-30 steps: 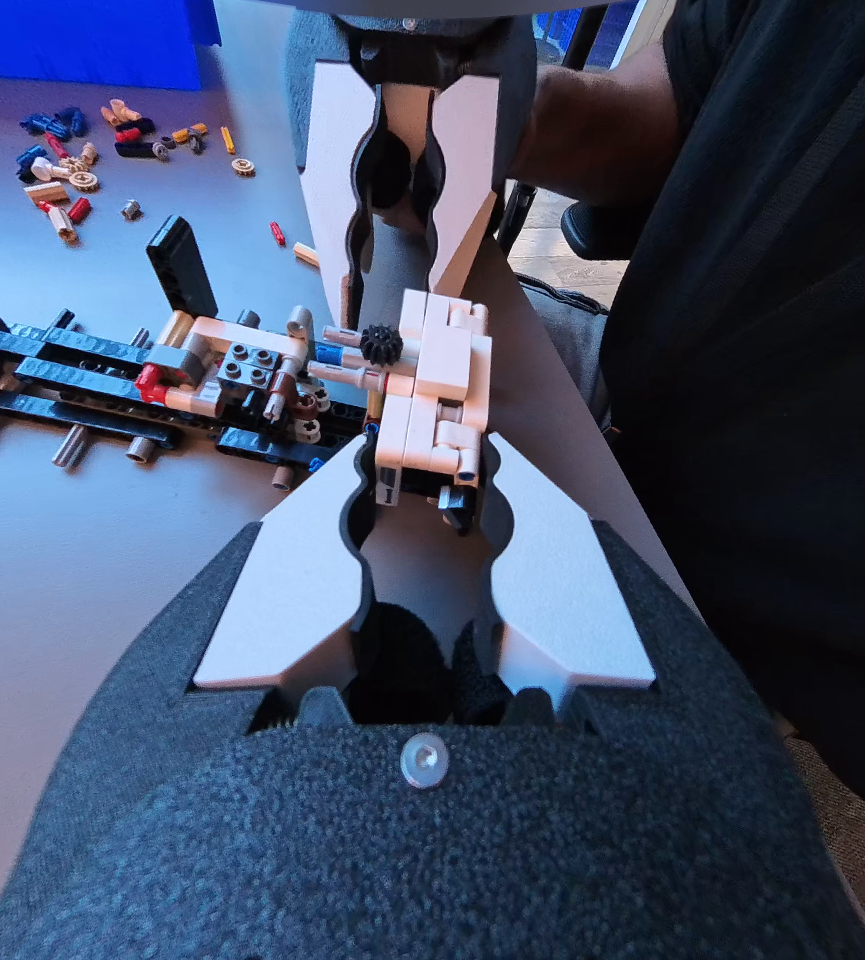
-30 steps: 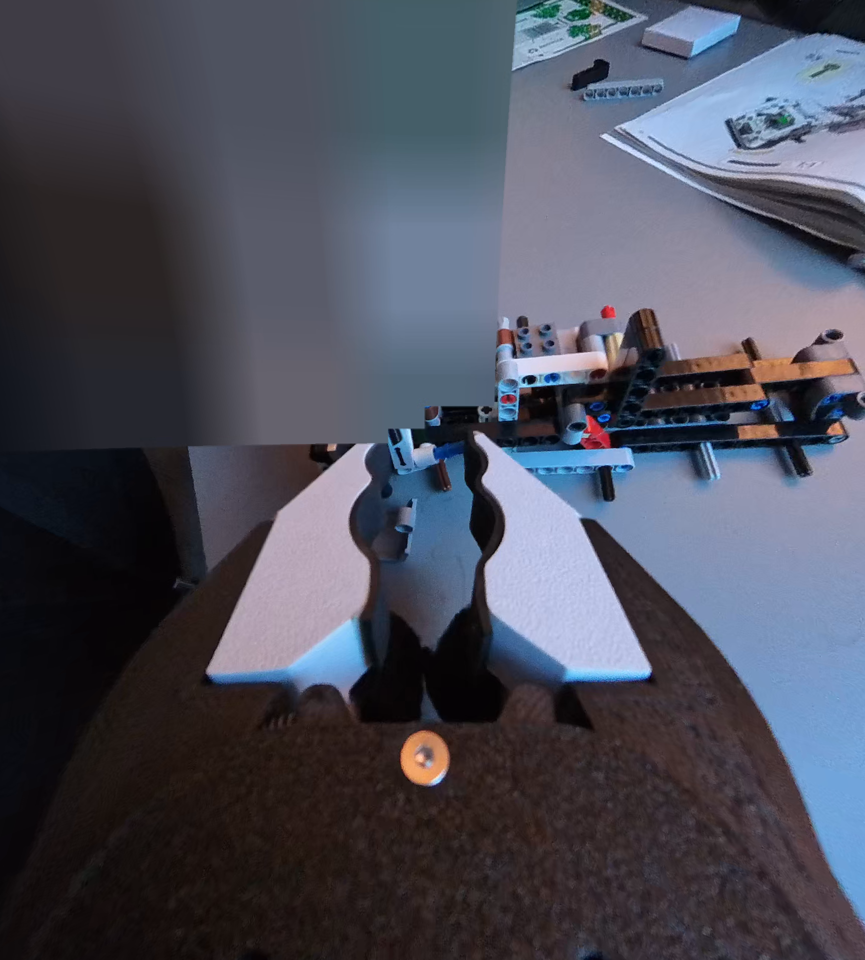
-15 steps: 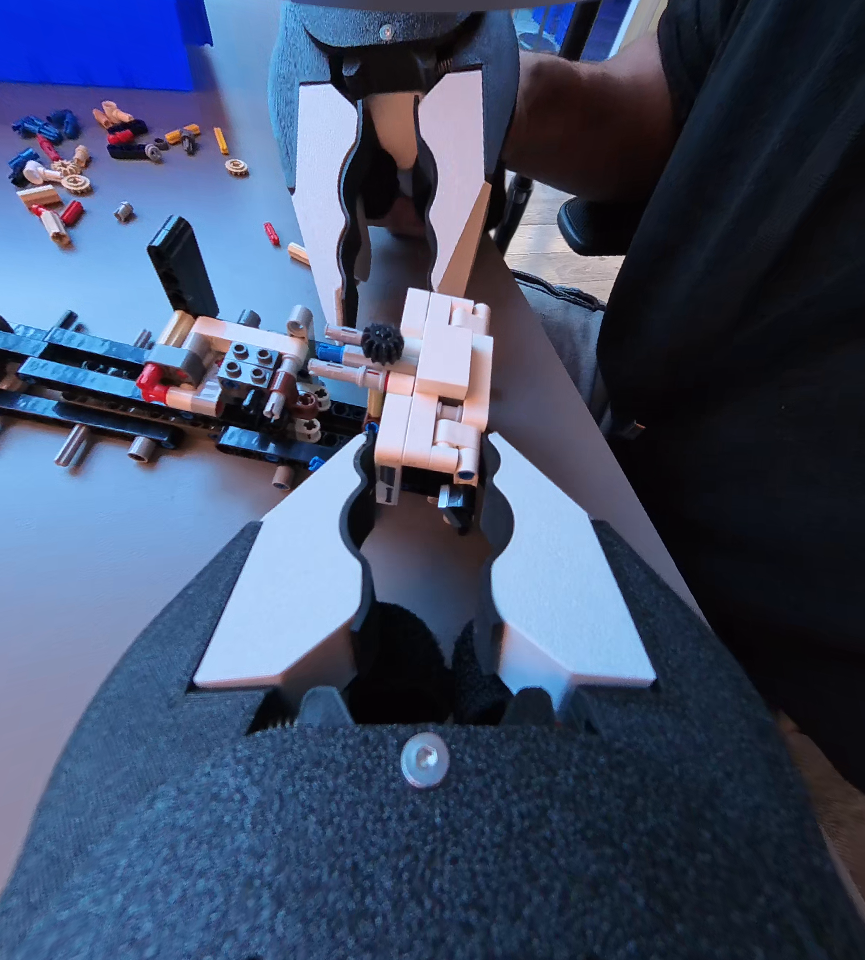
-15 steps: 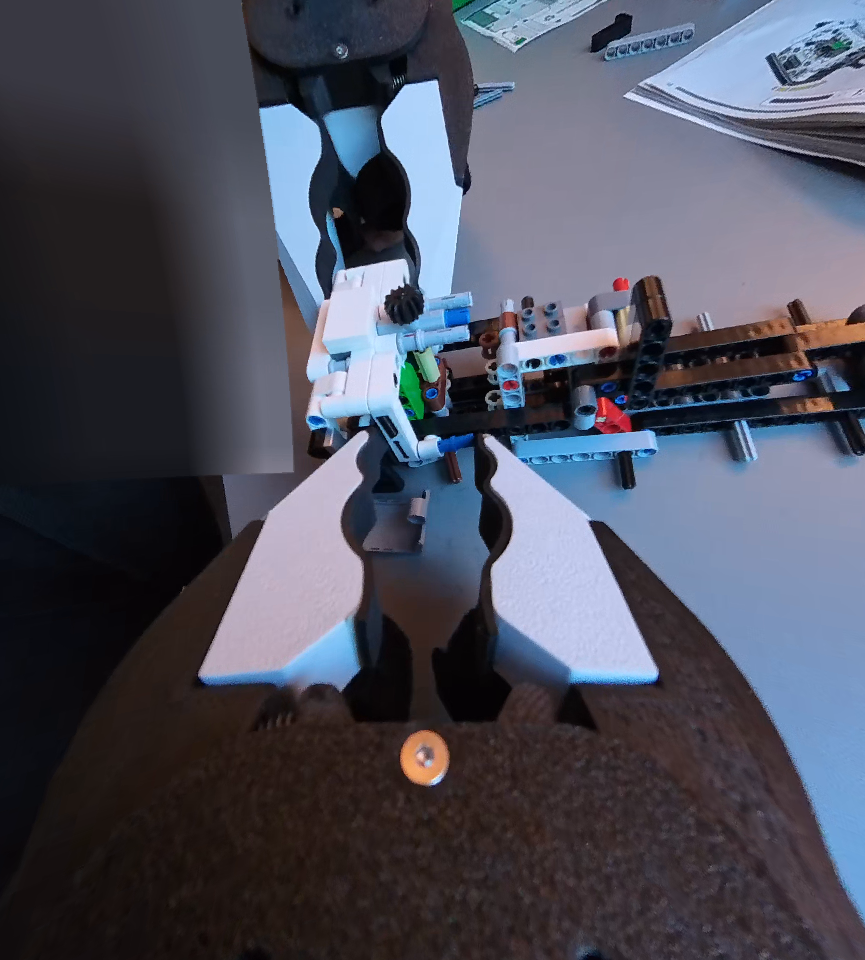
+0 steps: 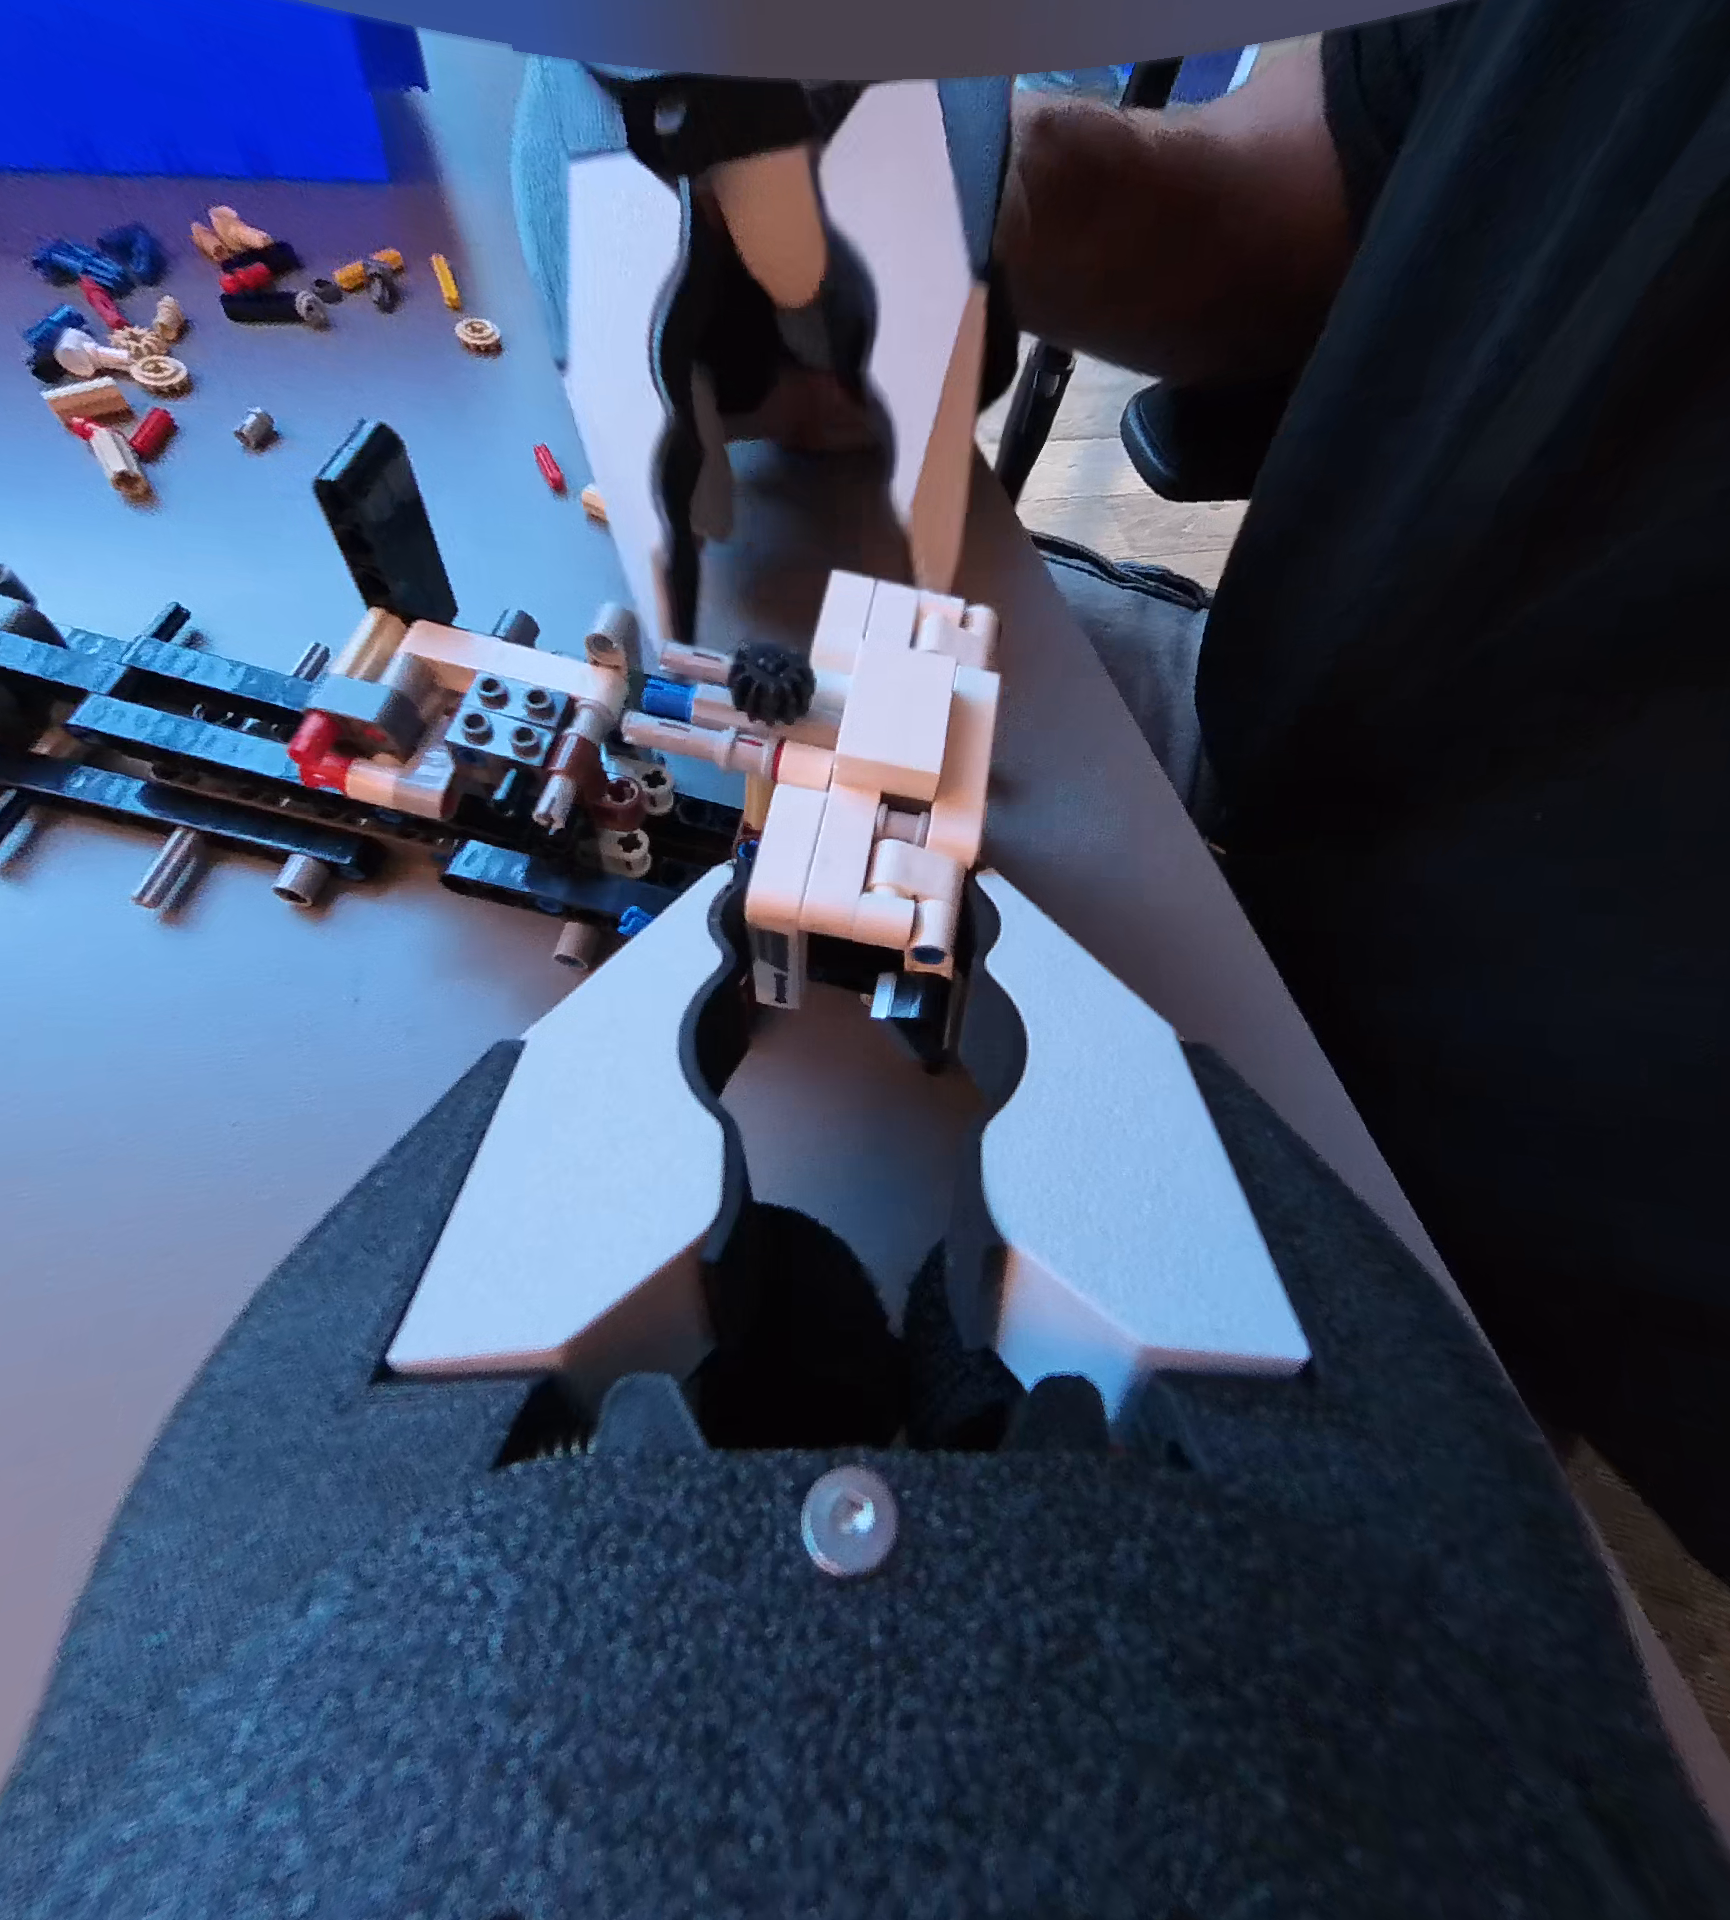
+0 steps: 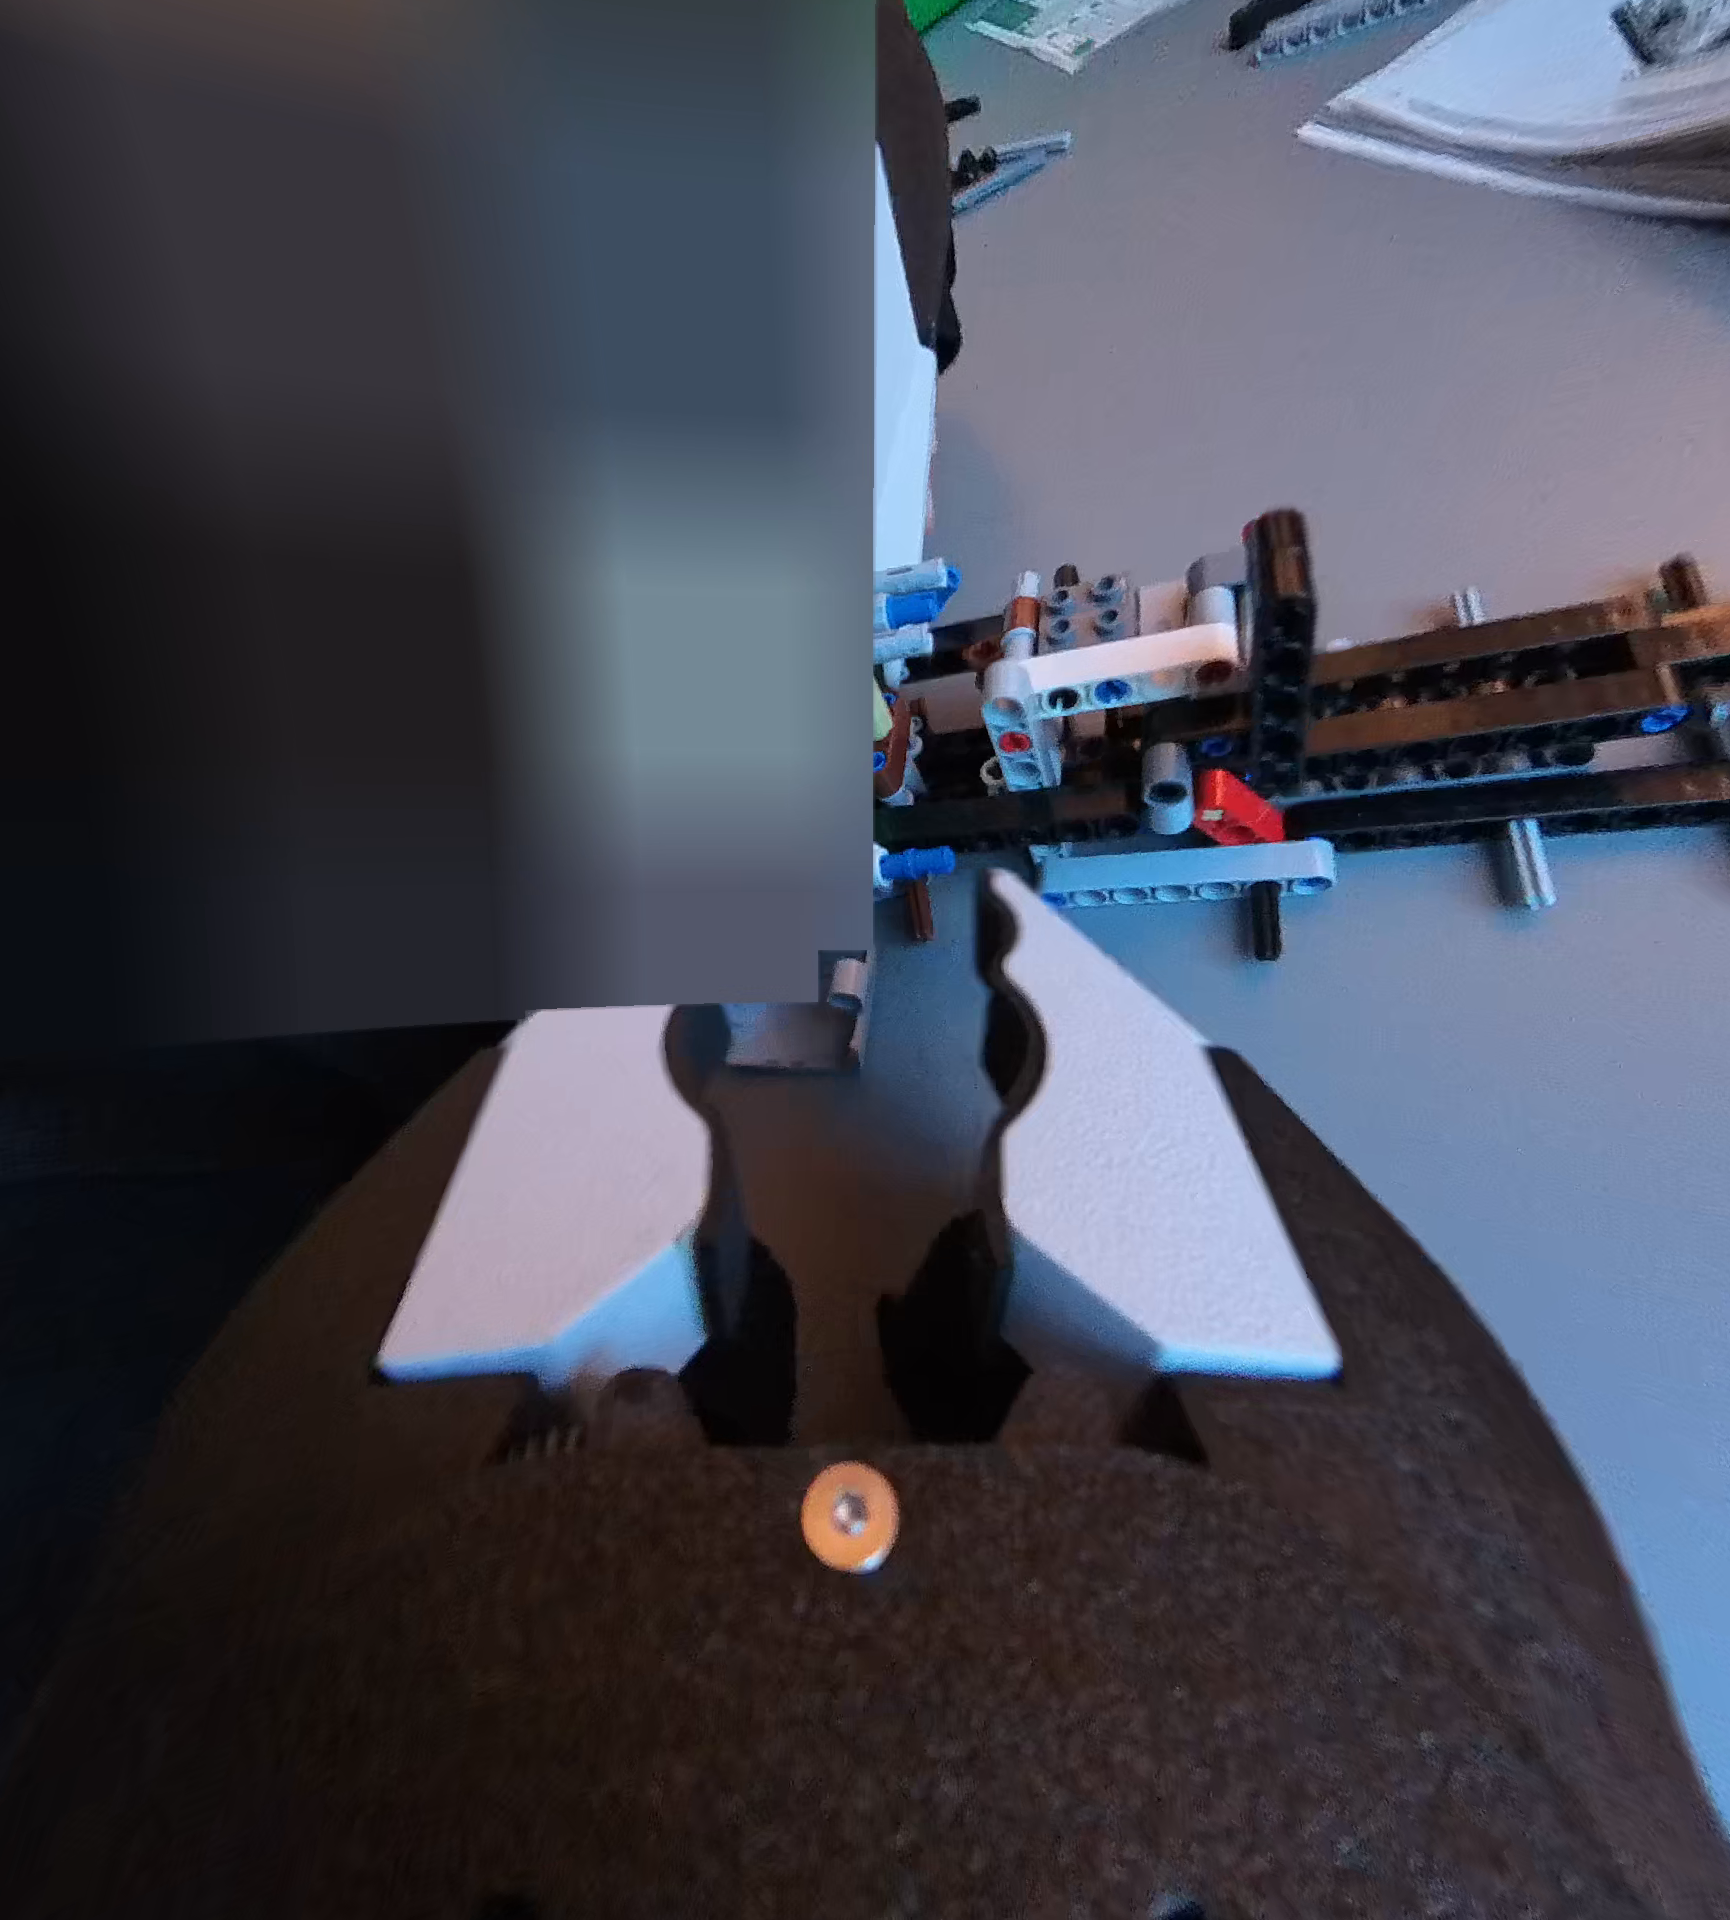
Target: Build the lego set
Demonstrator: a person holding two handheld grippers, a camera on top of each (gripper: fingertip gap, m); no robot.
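Left claw (image 5: pixel 845 935) clamped on the white lego block (image 5: pixel 871 769); right claw (image 6: pixel 871 997) apart, empty, beside the black chassis (image 6: pixel 1412 727).

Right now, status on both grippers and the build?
Left gripper shut on white block assembly. Right gripper open, empty, hovering just beyond it. Black chassis flat on table. Nothing between them.

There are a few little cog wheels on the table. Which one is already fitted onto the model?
The black gear, sitting on a pin of the white block assembly. The tan gears lie loose among the spare pieces far off.
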